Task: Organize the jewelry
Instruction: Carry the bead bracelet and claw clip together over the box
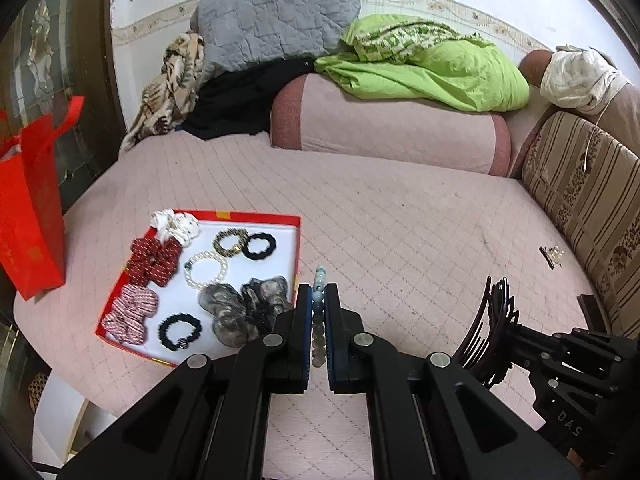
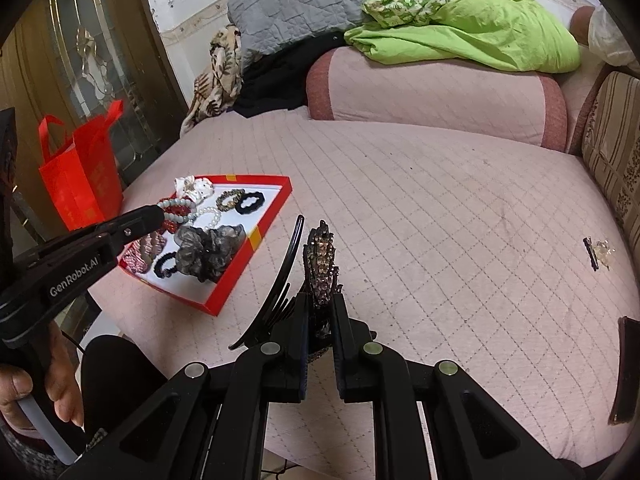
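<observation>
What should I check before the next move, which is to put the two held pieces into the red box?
1. Left gripper shut on the bead bracelet: ok.
2. Right gripper shut on the hair claw clip: ok.
3. Bare white floor left in the red box: ok.
4. Bracelet is over the box: cannot tell, the two views disagree.
5. Nothing left on the bed cover: not ok, a small clip lies at the right.

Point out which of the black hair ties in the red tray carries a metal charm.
The black hair tie at the tray's near edge, beside the pink striped scrunchie. The plain black one at the far side has none.
</observation>
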Tool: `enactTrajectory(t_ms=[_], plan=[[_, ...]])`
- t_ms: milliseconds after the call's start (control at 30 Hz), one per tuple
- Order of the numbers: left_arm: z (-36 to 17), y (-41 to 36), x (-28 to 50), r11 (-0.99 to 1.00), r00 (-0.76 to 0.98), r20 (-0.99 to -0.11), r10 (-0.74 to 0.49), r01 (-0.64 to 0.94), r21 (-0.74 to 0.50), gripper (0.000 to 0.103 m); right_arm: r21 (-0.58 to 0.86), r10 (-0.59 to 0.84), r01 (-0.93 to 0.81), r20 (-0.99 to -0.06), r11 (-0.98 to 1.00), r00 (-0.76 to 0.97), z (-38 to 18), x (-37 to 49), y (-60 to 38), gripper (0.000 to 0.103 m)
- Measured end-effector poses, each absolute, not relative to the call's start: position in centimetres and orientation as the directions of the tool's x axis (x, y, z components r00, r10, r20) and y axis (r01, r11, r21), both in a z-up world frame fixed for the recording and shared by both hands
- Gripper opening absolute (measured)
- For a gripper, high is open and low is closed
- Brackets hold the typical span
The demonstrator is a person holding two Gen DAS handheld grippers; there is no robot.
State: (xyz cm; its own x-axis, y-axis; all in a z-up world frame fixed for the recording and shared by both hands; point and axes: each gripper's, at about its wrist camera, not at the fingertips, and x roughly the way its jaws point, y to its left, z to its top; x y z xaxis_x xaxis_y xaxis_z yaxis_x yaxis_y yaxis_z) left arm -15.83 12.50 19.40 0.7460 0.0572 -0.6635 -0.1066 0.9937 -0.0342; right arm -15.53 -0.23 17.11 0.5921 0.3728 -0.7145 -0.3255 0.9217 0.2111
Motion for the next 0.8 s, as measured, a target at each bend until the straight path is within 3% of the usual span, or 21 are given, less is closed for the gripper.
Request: enactTrajectory(t_ms=[367,800], plan=[[23.2,14.3,-14.4,0.986,0.798,-0.592,0.115,-0.164,-0.029,0.005,0.201,0.395,-0.363,-0.692,0.910,0.605,18.8,-14.9,0.4,0.012],[22.6,18.5,-8.4,0.986,0.826,-0.562,0.056,-0.135,-0.100,0.005,0.164,0.361,-0.355,-0.704,0.920,0.612,20.3,-9.9,3.6,0.012]])
